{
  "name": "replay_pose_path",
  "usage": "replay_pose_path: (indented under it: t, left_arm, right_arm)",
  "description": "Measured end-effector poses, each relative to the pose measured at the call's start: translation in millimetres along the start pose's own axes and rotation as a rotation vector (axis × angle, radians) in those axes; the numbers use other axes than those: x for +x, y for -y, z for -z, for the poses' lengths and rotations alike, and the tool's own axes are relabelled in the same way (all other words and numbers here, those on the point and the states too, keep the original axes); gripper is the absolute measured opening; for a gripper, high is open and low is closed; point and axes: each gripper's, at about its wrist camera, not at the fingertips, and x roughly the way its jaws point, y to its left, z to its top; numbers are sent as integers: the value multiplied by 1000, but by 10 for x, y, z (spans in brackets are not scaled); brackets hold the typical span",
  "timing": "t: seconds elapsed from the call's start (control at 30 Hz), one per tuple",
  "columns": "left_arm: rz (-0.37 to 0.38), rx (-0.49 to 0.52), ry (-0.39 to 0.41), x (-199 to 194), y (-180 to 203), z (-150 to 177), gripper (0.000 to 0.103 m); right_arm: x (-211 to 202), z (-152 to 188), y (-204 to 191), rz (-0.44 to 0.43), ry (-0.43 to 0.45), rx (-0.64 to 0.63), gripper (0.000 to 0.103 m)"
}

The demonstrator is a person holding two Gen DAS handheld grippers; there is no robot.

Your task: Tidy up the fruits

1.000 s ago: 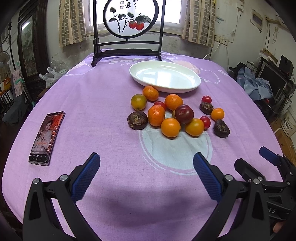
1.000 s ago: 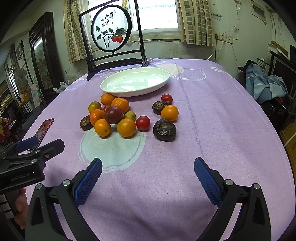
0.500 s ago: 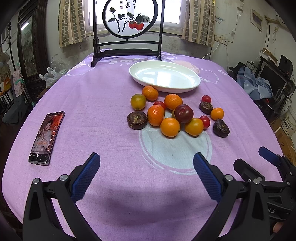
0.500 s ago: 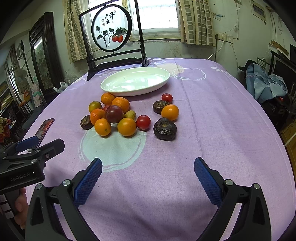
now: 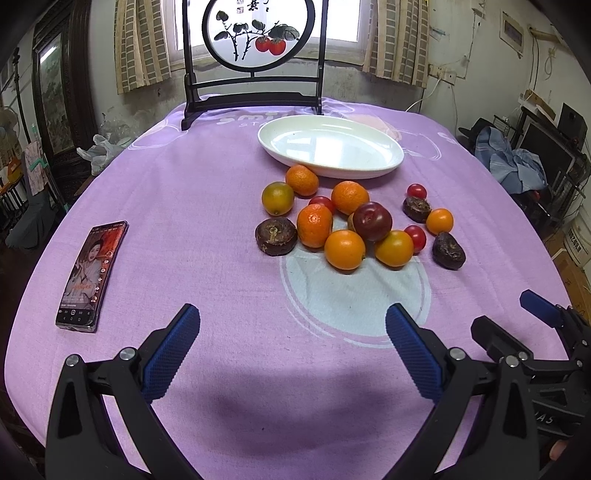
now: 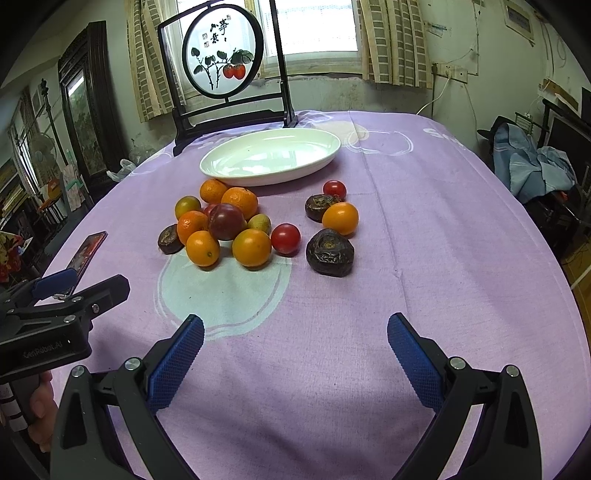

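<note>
- Two grippers hovered low over the near edge of the purple tablecloth (image 5: 184, 206), neither touching any fruit.
- Left gripper (image 5: 293, 349) had its blue pads spread wide with nothing between them.
- Right gripper (image 6: 295, 356) was likewise spread wide and empty.
- Fruits (image 5: 347, 225) lay in a loose cluster on the cloth, well ahead of both grippers: oranges, cherry tomatoes, a dark red plum (image 5: 373, 220) and wrinkled dark brown fruits.
- One brown fruit (image 6: 330, 252) sat apart at the right of the cluster, nearest the right gripper.
- White oval plate (image 5: 384, 168) stood empty just beyond the fruit.
- Phone (image 5: 92, 273) lay at the left, screen lit.
- Framed round painting (image 5: 256, 27) stood upright behind the plate.
</note>
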Motion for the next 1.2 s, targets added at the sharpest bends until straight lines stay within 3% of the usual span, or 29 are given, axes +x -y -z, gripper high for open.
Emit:
replay_pose_path:
  t: [0.3, 0.6, 0.77, 0.93, 1.07, 1.2]
  left_arm:
    - [1, 4, -69, 408, -172, -144, 99]
    - [-45, 42, -117, 895, -373, -360, 98]
    - [-37, 78, -156, 1175, -335, -491, 78]
    - [-23, 101, -152, 1310, -271, -625, 74]
    - [52, 98, -144, 1332, -244, -680, 42]
    - [79, 85, -154, 1280, -219, -654, 42]
  right_arm:
    - [247, -61, 145, 7, -60, 4, 100]
    - [471, -133, 214, -49, -113, 15, 100]
    - [530, -172, 236, -66, -125, 6, 100]
    - [564, -213, 308, -65, -135, 10, 100]
    - [581, -230, 349, -58, -140, 18, 100]
    - [601, -240, 354, -40, -147, 4, 100]
